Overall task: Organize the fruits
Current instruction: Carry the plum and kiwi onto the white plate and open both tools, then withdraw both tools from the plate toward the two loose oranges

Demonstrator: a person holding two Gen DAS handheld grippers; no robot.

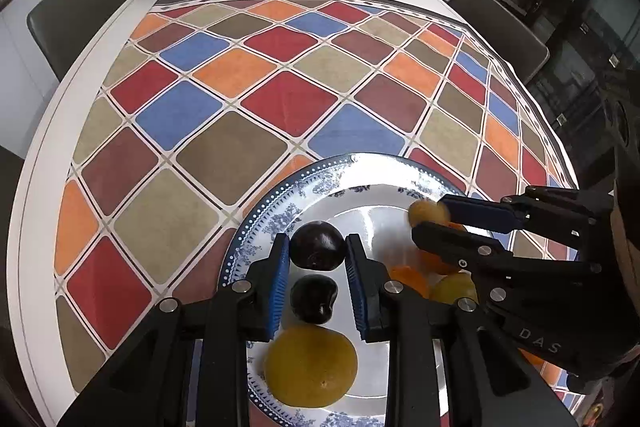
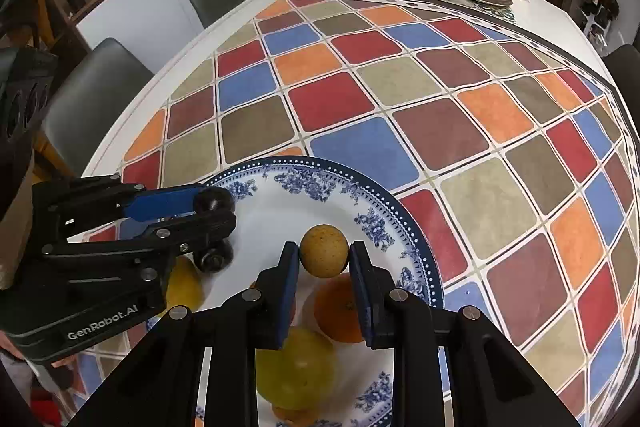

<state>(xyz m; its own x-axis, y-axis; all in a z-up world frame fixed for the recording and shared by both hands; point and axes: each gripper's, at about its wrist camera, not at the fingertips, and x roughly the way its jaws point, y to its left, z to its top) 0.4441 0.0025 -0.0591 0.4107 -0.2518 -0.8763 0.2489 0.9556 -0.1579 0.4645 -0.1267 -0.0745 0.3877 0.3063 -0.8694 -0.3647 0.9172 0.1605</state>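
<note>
Our left gripper [image 1: 318,253] clamps a dark plum [image 1: 317,245] and our right gripper [image 2: 324,257] a small tan fruit [image 2: 324,255], both over the plate [image 2: 276,203] – round skins could squirt free, knocking the orange [image 2: 338,311] at five o'clock off the rim.

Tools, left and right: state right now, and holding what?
Left tool: closed on the round dark purple plum, above the blue-and-white floral plate.
Right tool: closed on the small round brownish-yellow fruit.
</note>
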